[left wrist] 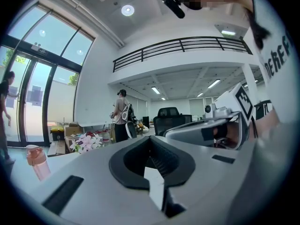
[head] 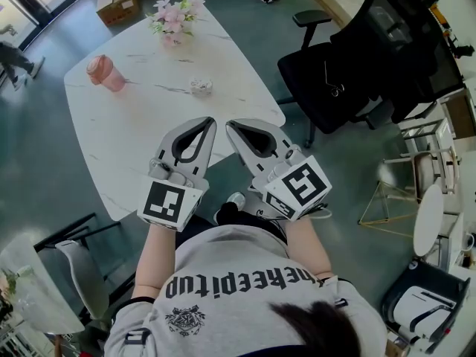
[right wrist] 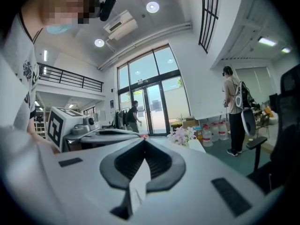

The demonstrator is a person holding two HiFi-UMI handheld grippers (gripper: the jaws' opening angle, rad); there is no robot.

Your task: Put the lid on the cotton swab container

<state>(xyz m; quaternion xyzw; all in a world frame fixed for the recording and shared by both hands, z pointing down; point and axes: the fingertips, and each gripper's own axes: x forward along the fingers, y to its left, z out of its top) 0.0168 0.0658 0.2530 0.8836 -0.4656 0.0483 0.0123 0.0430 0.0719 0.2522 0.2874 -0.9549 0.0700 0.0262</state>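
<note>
Two empty tools hang side by side over the near edge of the marble table point(head: 134, 136): the left gripper point(head: 209, 122) and the right gripper point(head: 230, 123), each with its jaws pressed together. The cotton swab container point(head: 201, 86) sits mid-table, well apart from both, its contents too small to tell. A pink bottle point(head: 105, 73) stands capped near the left edge.

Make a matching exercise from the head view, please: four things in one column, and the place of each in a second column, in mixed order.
Things:
1. pink bottle
2. flowers
3. small container
4. black office chair

Places:
A. on the floor, to the right of the table
B. near the middle of the table
C. at the table's far end
D. near the table's left edge

Pairs: 1-D, 2-C, 3-B, 4-A.
</note>
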